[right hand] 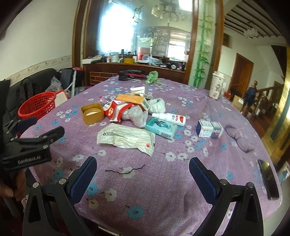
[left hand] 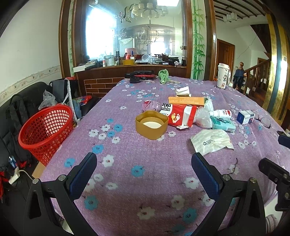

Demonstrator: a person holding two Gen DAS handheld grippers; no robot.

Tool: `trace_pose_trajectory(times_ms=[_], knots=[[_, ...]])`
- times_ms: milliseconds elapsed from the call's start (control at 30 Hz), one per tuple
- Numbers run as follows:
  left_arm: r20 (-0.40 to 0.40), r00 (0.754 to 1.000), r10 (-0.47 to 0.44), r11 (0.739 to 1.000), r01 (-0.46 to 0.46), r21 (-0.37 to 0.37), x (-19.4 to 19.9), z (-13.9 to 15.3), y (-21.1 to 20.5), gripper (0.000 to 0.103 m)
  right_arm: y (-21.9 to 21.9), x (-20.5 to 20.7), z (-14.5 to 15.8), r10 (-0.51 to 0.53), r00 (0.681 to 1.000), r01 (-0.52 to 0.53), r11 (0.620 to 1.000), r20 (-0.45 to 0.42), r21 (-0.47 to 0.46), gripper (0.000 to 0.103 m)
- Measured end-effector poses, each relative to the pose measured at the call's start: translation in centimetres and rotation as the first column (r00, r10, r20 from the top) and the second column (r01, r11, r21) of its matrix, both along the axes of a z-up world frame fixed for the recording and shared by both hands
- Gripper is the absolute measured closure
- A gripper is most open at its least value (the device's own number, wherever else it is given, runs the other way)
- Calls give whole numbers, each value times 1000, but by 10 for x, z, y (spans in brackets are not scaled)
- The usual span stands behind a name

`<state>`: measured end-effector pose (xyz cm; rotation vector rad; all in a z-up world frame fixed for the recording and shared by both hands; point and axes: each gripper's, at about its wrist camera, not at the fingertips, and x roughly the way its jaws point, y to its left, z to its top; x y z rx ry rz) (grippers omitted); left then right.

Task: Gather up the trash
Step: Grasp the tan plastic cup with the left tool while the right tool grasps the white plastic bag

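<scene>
My left claw (left hand: 144,167) and right claw (right hand: 142,166) hovered wide open, empty, above table's near edge. Crumpled white plastic wrapper (right hand: 126,136) lay mid-table; red mesh plastic basket (left hand: 45,129) off left edge. Judged: nothing collected yet; next, right claw reaches wrapper.

A lived-in home dining room. A table under a purple floral tablecloth (left hand: 126,181) stands before a wood-framed etched-glass partition (left hand: 134,30) painted with bamboo (left hand: 198,45). A chandelier (left hand: 150,10) hangs above, a black sofa (left hand: 27,94) lines one wall, and a wooden staircase (left hand: 257,72) rises beside a door.
</scene>
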<state>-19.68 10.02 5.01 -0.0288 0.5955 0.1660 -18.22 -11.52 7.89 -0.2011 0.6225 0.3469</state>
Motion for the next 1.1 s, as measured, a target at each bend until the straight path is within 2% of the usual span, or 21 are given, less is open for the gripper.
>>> trace_pose_trajectory(times_ms=[133,333,467,600,700,900,967,1033,1067,1100], knots=[[-59,998,-35,999,34,-19,21,9,15,0,1,18,2,126,988,-123,992,-88,37,2],[-176,981,-85,996,78,-46,71,3,35,0,9,43,-5,244,955,-241,970,-172,36,21],[-238,962,-134,990,141,11,99,-10,30,0,12,57,-5,270,941,-270,963,-206,29,22],[-265,955,-136,979,171,114,122,-17,22,0,14,63,-3,287,935,-293,956,-208,2,22],[-275,951,-138,973,182,142,136,-17,20,0,16,66,-3,304,927,-312,950,-218,-3,22],[-302,937,-177,963,228,145,160,-20,18,0,27,73,-7,369,898,-387,922,-242,-29,22],[-308,934,-183,964,233,132,165,-22,16,5,32,78,-9,398,880,-422,905,-258,-43,22],[-322,926,-194,965,240,108,169,-26,16,26,37,87,-10,418,866,-450,891,-274,-61,22],[-328,923,-199,966,241,94,171,-27,15,31,39,92,-10,428,858,-463,884,-284,-69,22],[-328,923,-199,967,239,88,172,-27,15,32,41,98,-9,432,854,-470,880,-290,-73,22]])
